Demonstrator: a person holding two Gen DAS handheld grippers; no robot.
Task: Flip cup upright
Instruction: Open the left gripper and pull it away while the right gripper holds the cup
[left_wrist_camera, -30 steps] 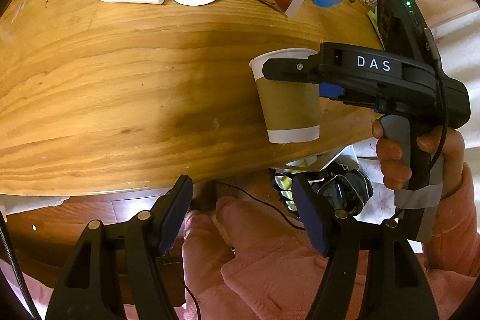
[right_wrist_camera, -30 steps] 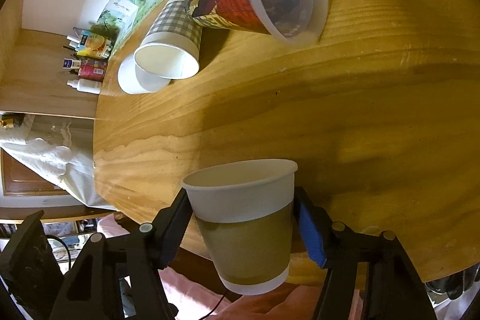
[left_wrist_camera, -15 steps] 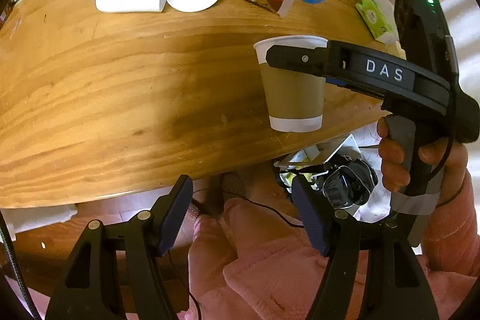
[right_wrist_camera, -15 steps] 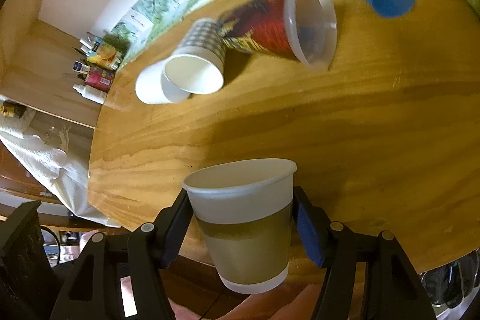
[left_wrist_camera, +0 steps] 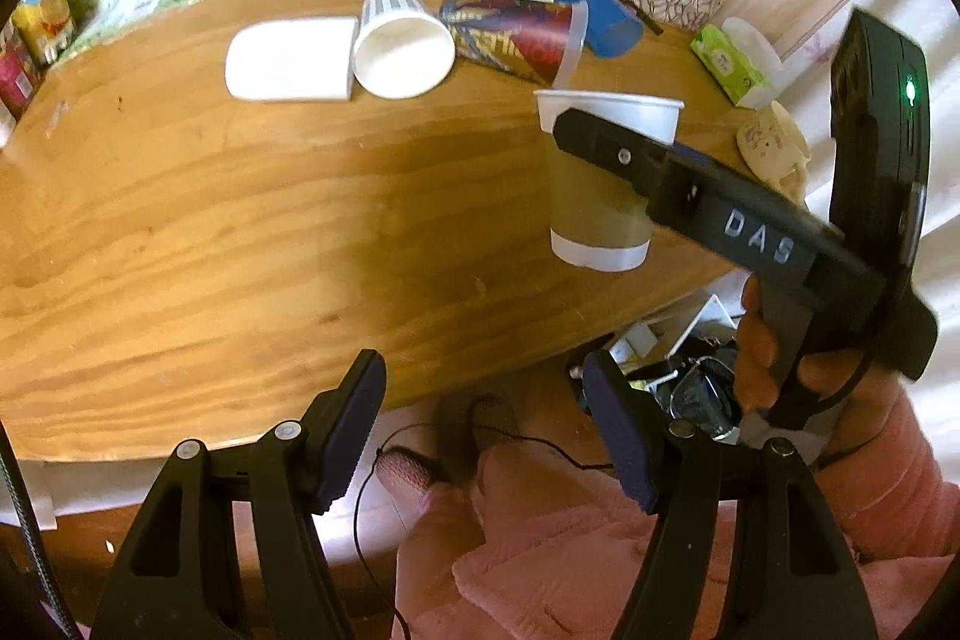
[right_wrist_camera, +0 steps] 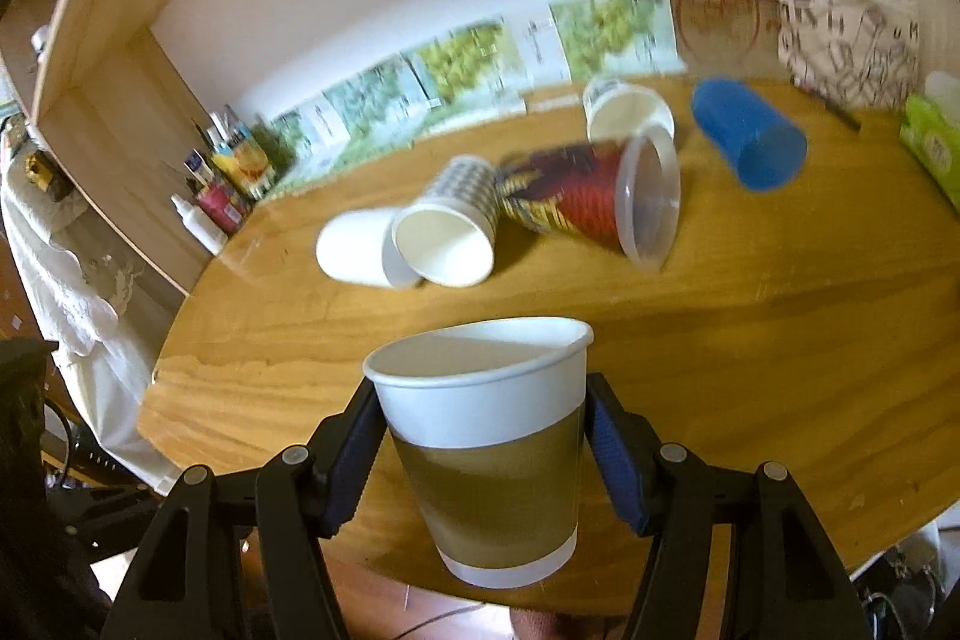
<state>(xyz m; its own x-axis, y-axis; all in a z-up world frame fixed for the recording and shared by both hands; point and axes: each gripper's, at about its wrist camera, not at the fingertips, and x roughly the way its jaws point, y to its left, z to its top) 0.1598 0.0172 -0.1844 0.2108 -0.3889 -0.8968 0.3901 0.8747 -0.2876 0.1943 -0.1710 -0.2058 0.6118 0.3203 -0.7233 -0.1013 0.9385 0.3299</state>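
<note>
Brown-and-white, the paper cup [left_wrist_camera: 600,196] shows upright in the left wrist view, clamped by the right gripper [left_wrist_camera: 606,142] above the wooden bench [left_wrist_camera: 240,220] while the left gripper [left_wrist_camera: 483,436] hangs wide open and empty, and the right wrist view shows both pads [right_wrist_camera: 615,460] pressing the cup's sides, mouth up.

— What have you got there?
— A tapered paper cup [right_wrist_camera: 486,454], white at rim and base with an olive-brown band.
— Which way up?
— Upright, mouth open to the top, pinched between my right fingers [right_wrist_camera: 618,466] above the wooden desk [right_wrist_camera: 780,340].
</note>
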